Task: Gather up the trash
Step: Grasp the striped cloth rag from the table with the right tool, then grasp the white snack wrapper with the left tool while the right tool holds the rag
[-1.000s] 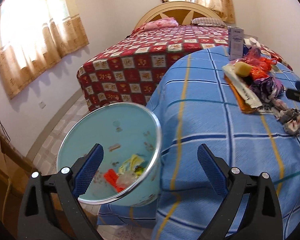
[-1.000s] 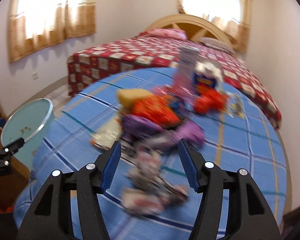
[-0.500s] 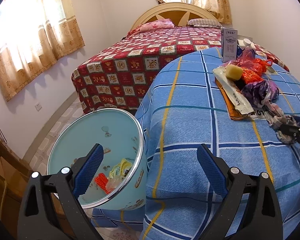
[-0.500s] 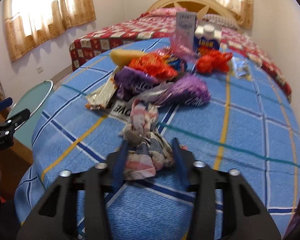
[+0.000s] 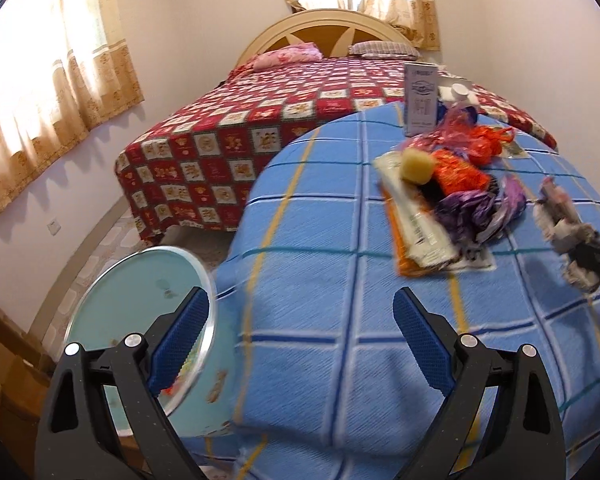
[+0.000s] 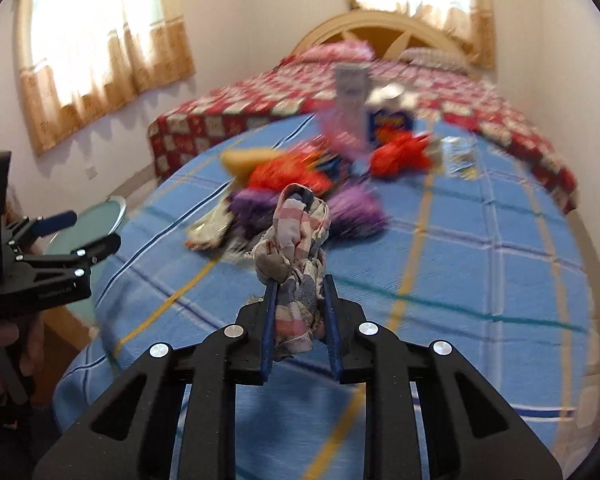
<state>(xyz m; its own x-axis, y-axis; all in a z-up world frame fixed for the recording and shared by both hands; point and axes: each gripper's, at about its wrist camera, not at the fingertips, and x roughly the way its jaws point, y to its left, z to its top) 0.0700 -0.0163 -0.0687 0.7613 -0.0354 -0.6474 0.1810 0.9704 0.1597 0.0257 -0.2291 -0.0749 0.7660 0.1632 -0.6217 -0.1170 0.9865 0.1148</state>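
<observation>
Right gripper point(image 6: 298, 286) jaws narrow and closing, blue pads pressing both sides of a crumpled pink-and-grey checked rag point(image 6: 296, 256); the rag bunches up above the fingertips, lifted clear of the blue plaid worktop point(image 6: 480, 280). At 12 o'clock beyond it, a blurred trash pile point(image 6: 300, 184): purple and orange wrappers, a yellow lump, a white carton. Left gripper point(image 5: 300, 340) jaws spread wide, nothing between them, poised over the worktop's near edge. Pale blue bin point(image 5: 140, 312) with a chrome rim stands on the floor at 8 o'clock, just beside the worktop. Red quilted bed point(image 5: 260, 132) behind.
</observation>
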